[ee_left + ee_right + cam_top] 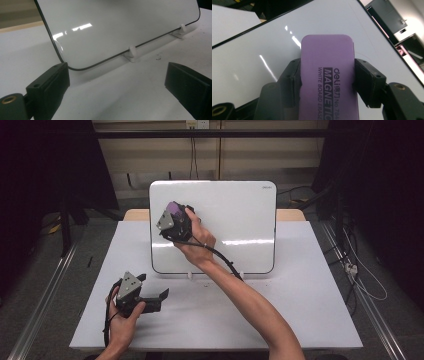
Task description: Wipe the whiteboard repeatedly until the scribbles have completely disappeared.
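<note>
Right claw (327, 77) grips purple eraser (327, 75), seemingly against whiteboard (257, 62).

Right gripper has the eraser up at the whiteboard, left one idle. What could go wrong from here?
1. The whiteboard stands tilted on two small white clip feet. The left gripper is open on the table, not bracing it, so pressure from the right gripper could push it back or tip it.
2. The purple eraser is pinched only by its side edges; wiping friction could twist it or slip it out.
</note>
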Demonstrator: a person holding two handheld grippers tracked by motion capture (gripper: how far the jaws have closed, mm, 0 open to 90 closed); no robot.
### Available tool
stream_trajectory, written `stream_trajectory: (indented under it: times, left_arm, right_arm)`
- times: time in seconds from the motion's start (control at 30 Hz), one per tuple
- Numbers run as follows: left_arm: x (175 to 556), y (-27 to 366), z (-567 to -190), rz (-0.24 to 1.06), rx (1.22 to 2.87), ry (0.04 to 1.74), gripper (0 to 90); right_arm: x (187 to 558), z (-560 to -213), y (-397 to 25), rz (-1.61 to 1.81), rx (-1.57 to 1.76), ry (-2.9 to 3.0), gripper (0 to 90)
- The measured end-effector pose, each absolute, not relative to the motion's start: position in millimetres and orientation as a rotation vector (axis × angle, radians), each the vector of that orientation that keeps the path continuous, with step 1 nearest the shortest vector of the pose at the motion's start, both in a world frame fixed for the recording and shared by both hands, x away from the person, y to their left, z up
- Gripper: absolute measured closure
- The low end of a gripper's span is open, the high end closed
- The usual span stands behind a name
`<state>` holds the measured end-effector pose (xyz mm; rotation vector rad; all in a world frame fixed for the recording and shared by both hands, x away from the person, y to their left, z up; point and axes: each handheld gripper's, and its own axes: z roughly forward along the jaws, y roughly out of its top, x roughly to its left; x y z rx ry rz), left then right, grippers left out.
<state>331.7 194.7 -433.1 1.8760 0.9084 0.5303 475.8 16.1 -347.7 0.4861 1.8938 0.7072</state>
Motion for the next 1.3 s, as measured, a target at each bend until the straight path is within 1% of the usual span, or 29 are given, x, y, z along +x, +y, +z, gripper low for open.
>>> stream_trajectory:
  times: [0.33, 0.53, 0.67, 0.9, 1.0, 1.1, 1.3]
  left_arm:
    - [332, 197, -433, 0.534, 1.869, 0.921, 5.8]
    - [332, 196, -432, 0.535, 1.871, 0.915, 5.8]
    - [332, 196, -433, 0.536, 1.873, 0.912, 5.7]
    - [331, 194, -433, 0.53, 1.874, 0.91, 5.8]
    - [332, 194, -433, 0.532, 1.872, 0.912, 5.8]
    - [332, 194, -434, 0.53, 1.873, 0.909, 5.8]
    - [332, 194, -434, 0.531, 1.875, 0.907, 5.8]
  right_arm:
    - [507, -314, -23, 0.777, 0.691, 1.807, 42.2]
    - [516, -299, -22, 0.728, 0.698, 1.773, 42.2]
    - [513, -306, -10, 0.715, 0.657, 1.793, 42.2]
    - [491, -332, 28, 0.688, 0.501, 1.878, 42.2]
    - [485, -339, 34, 0.708, 0.491, 1.901, 42.2]
    - [485, -337, 30, 0.732, 0.511, 1.908, 42.2]
    - [497, -324, 3, 0.749, 0.602, 1.847, 42.2]
